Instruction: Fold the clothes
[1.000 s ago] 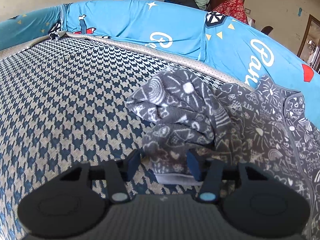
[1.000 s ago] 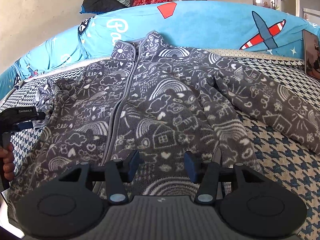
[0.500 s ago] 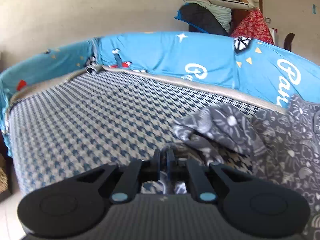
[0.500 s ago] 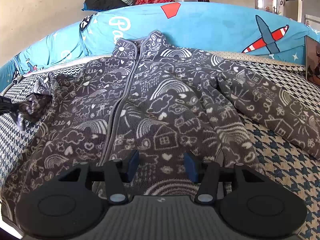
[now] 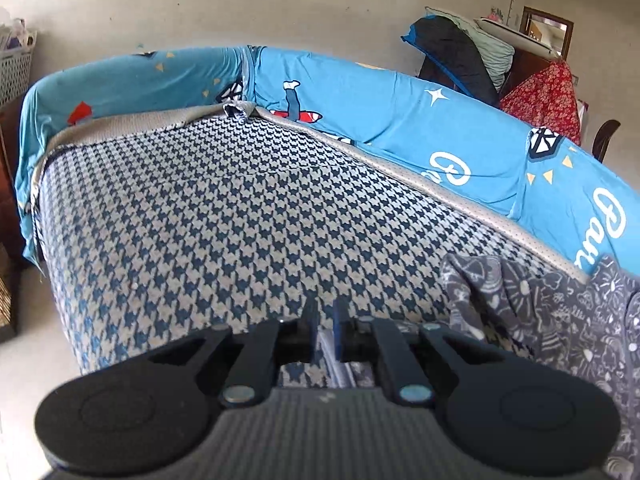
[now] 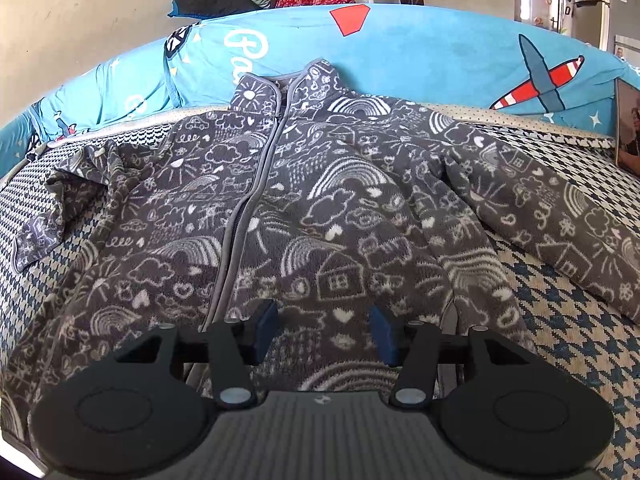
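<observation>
The jacket (image 5: pixel 560 320) is cut off by the left wrist view's right edge. What is pinched in the left gripper (image 5: pixel 325 330) is hidden behind its nearly closed fingers. The jacket's hem is covered by the right gripper (image 6: pixel 323 330), and one sleeve (image 6: pixel 580 236) is cropped at the right edge.

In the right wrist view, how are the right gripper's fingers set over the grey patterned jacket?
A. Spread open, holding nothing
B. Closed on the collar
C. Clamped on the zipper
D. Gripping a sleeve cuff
A: the right gripper shows a wide gap between its pads, with only the jacket front lying beyond.
</observation>
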A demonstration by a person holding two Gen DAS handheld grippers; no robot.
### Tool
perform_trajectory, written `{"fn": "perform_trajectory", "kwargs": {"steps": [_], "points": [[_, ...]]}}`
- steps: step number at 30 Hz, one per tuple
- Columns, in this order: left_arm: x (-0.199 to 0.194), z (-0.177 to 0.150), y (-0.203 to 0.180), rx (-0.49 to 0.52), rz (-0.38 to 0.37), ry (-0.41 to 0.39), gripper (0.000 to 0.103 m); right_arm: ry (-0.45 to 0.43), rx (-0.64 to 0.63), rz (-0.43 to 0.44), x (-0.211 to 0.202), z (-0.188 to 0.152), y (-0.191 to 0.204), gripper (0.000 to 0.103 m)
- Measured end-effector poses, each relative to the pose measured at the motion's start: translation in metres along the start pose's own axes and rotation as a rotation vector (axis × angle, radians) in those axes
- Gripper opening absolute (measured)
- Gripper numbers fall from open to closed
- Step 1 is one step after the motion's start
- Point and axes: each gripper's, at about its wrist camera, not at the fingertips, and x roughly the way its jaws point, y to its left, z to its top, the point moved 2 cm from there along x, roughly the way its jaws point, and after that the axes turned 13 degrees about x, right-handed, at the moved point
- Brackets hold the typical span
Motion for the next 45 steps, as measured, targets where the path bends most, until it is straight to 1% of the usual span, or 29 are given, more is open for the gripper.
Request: {"fn": "perform_trajectory", "kwargs": {"steps": [2,4,5,6,7,9,11,13,14,15,21,25,28,29,30,32,35,37,43,45], "points": [[0.001,0.001,-0.003,-0.032,-0.046,-0.004,0.010,-0.001,-0.008,-0.003,0.000,0.000,0.001,0.051],[0.005,0.003,-0.014,-0.025,-0.078,-0.008,0.013,-0.002,-0.010,-0.004,0.001,0.000,0.002,0.051],[0.008,0.004,-0.020,-0.019,-0.095,-0.010,0.016,-0.002,-0.009,-0.003,0.001,0.000,0.002,0.052],[0.010,0.005,-0.025,-0.014,-0.111,-0.012,0.022,-0.002,-0.009,-0.003,0.001,0.000,0.002,0.052],[0.012,0.005,-0.030,-0.019,-0.128,-0.015,0.025,-0.002,-0.010,-0.003,0.001,0.000,0.002,0.053],[0.017,0.007,-0.038,-0.037,-0.165,-0.022,0.039,-0.001,-0.014,-0.002,0.002,-0.001,0.003,0.054],[0.024,0.010,-0.042,-0.062,-0.193,-0.027,0.043,0.000,-0.020,-0.003,0.002,-0.001,0.004,0.055],[0.030,0.014,-0.043,-0.081,-0.199,-0.034,0.047,0.000,-0.028,-0.004,0.002,-0.001,0.005,0.056],[0.033,0.015,-0.043,-0.090,-0.201,-0.037,0.053,0.000,-0.032,-0.006,0.003,-0.002,0.005,0.056],[0.037,0.017,-0.044,-0.097,-0.202,-0.036,0.057,0.000,-0.038,-0.007,0.003,-0.002,0.006,0.057],[0.063,0.023,-0.049,-0.135,-0.209,-0.018,0.063,-0.002,-0.070,-0.017,0.005,-0.003,0.010,0.060],[0.077,0.021,-0.054,-0.152,-0.203,0.012,0.063,-0.002,-0.085,-0.023,0.006,-0.004,0.012,0.061],[0.088,0.019,-0.055,-0.183,-0.202,0.032,0.056,-0.002,-0.086,-0.023,0.007,-0.004,0.012,0.061],[0.090,0.018,-0.056,-0.188,-0.200,0.041,0.044,-0.001,-0.086,-0.023,0.007,-0.004,0.012,0.061],[0.091,0.017,-0.057,-0.191,-0.198,0.049,0.029,-0.001,-0.087,-0.023,0.007,-0.004,0.012,0.061],[0.095,0.016,-0.058,-0.198,-0.194,0.067,0.018,-0.001,-0.090,-0.022,0.007,-0.004,0.012,0.061],[0.091,0.016,-0.065,-0.181,-0.192,0.053,0.014,-0.001,-0.092,-0.022,0.007,-0.003,0.012,0.061],[0.086,0.018,-0.075,-0.146,-0.212,0.038,0.012,0.000,-0.090,-0.022,0.007,-0.003,0.013,0.061],[0.069,0.023,-0.104,-0.038,-0.272,-0.006,0.012,0.000,-0.091,-0.019,0.007,-0.003,0.013,0.061],[0.064,0.019,-0.119,0.004,-0.308,-0.001,0.012,0.001,-0.091,-0.019,0.007,-0.003,0.012,0.061]]}}
